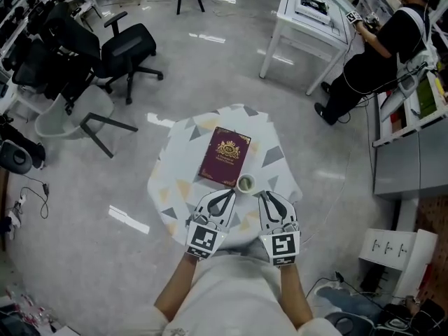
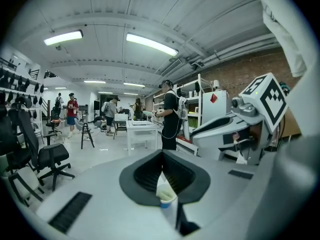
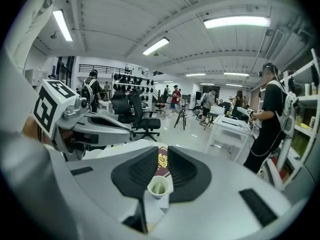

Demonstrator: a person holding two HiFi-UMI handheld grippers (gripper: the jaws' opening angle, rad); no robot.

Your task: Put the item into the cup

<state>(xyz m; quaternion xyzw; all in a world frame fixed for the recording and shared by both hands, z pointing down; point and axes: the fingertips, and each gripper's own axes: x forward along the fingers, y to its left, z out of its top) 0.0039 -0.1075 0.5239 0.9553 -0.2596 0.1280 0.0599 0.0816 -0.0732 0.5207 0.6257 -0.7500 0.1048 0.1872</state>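
A small white paper cup (image 1: 246, 183) stands upright on the patterned round table (image 1: 182, 187), just off the near right corner of a maroon book (image 1: 225, 156). Something pale lies inside the cup (image 3: 159, 186); I cannot tell what. My left gripper (image 1: 231, 192) hovers just left of the cup, its jaws closed with tips touching and nothing held. My right gripper (image 1: 263, 193) hovers just right of it, with a narrow empty gap through which the book (image 3: 162, 160) shows. In the left gripper view the cup (image 2: 167, 200) sits below the closed tips (image 2: 161, 156).
The table is small and its edges are close on all sides. Black office chairs (image 1: 126, 54) stand far left. A white bench (image 1: 308, 16) with a person (image 1: 378, 54) working at it is at the far right. Grey floor surrounds the table.
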